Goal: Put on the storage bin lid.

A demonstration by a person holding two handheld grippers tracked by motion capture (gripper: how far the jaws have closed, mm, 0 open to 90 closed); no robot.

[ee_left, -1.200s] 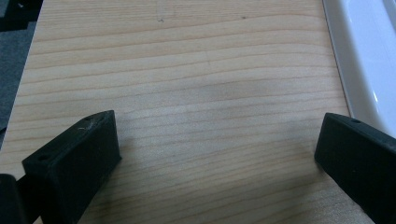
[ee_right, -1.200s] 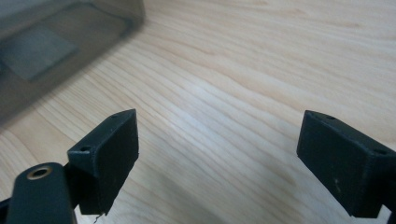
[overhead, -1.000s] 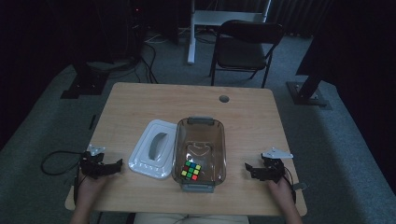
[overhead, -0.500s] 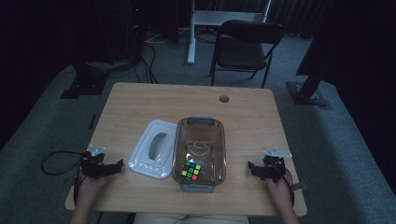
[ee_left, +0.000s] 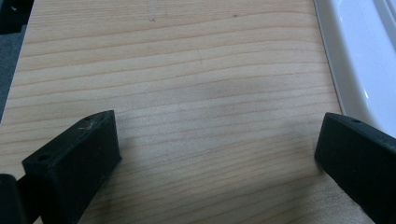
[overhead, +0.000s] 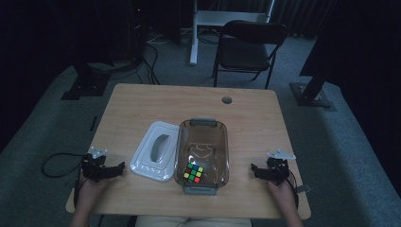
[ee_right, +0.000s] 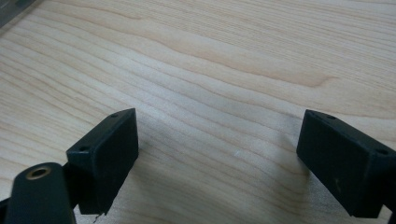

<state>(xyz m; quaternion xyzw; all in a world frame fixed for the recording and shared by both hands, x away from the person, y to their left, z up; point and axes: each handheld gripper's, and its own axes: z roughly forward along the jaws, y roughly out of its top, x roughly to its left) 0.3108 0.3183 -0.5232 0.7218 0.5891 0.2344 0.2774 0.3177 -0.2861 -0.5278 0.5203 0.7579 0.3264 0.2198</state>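
Note:
A clear plastic container (overhead: 202,124) stands in the middle of the wooden table (overhead: 142,109), and a colourful puzzle cube (overhead: 194,173) lies in its near end. Its white lid (overhead: 156,151) rests flat on the table just left of it; the lid's edge (ee_left: 359,60) shows at the right of the left gripper view. My left gripper (overhead: 116,169) sits low at the table's near left, open, with bare wood between its jaws (ee_left: 219,135). My right gripper (overhead: 255,170) sits at the near right, open over bare wood (ee_right: 219,135).
A round cable hole (overhead: 227,100) is in the table's far side. A black folding chair (overhead: 248,47) and a white desk leg (overhead: 193,33) stand behind the table. A cable (overhead: 54,163) loops off the left edge. Dark stands flank the table on the carpet.
The right gripper has slid slightly toward the near edge and right. The left gripper, container, lid and cube have not moved.

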